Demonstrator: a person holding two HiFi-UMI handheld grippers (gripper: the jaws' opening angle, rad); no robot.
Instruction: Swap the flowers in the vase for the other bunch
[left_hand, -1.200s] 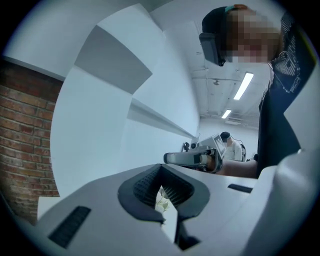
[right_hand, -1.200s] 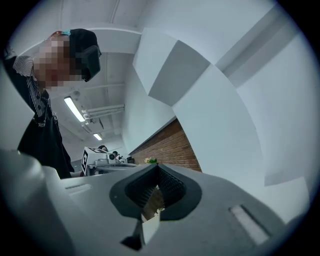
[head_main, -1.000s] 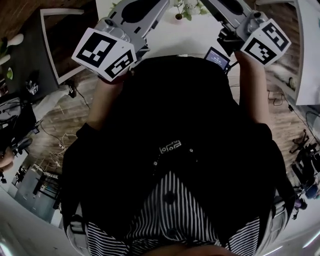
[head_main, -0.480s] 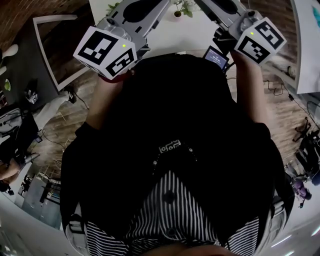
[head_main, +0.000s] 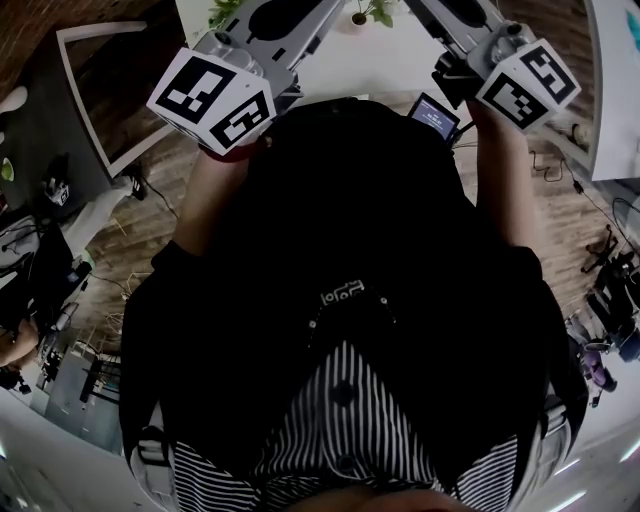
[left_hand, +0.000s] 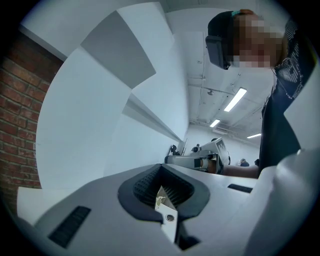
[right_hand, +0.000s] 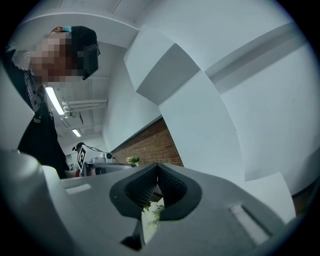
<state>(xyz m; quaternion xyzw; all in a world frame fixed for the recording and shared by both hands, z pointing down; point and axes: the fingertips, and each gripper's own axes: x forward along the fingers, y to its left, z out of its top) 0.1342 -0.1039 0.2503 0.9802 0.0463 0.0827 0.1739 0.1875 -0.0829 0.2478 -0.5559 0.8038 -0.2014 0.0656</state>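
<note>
In the head view both grippers are raised in front of the person's chest, their tips cut off by the top edge. The left marker cube (head_main: 212, 100) is at upper left, the right marker cube (head_main: 527, 83) at upper right. Between them, on the white table (head_main: 385, 65), a small pinkish vase (head_main: 357, 18) holds greenery (head_main: 378, 10). More leaves (head_main: 222, 10) show at the top left. The left gripper (left_hand: 161, 189) is shut and holds nothing. The right gripper (right_hand: 158, 187) is also shut and empty, with a bunch of pale flowers (right_hand: 132, 160) far off beyond it.
A small lit screen (head_main: 433, 115) sits at the table's near edge beside the right hand. A white frame (head_main: 100, 90) stands on the wooden floor at left, with cables and gear around. A brick wall (right_hand: 150, 145) and large white panels (left_hand: 100, 125) fill the gripper views.
The vase and greenery have slid closer to the top edge of the head view. Both grippers stay shut and raised in nearly the same spots.
</note>
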